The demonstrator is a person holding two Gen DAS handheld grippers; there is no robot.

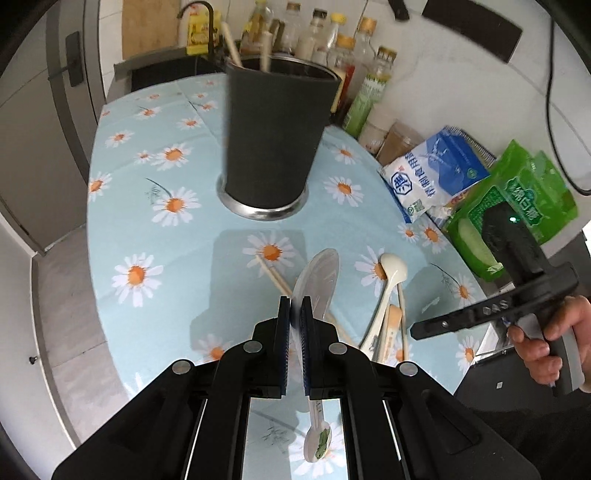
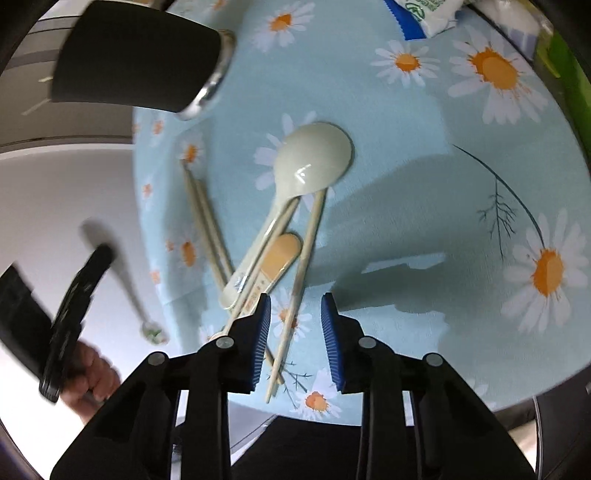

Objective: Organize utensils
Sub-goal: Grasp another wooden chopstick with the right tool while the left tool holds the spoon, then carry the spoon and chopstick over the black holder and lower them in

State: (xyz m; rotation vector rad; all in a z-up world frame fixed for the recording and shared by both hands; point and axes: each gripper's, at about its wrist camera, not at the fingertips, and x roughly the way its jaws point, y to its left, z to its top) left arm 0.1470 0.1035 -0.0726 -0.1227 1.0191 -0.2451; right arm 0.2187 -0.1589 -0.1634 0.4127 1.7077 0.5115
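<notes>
Bright, even daylight; soft shadows, fisheye-bent edges, and perhaps motion blur throughout.

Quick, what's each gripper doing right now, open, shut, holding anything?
Left gripper: shut on the flat white plastic rice paddle.
Right gripper: open, holding nothing; a pale wooden chopstick lies on the table between its jaws.

I see a light blue tablecloth (image 1: 155, 236) printed with white and orange daisies. Along its far edge stands a row of bottles (image 1: 343, 48) against a white wall. To their right a blue and white bag (image 1: 436, 170) lies tilted beside a green packet (image 1: 524, 199). A dark faucet (image 1: 201, 14) curves over a sink at the back left. A black cable (image 1: 552, 92) hangs down the wall.
</notes>
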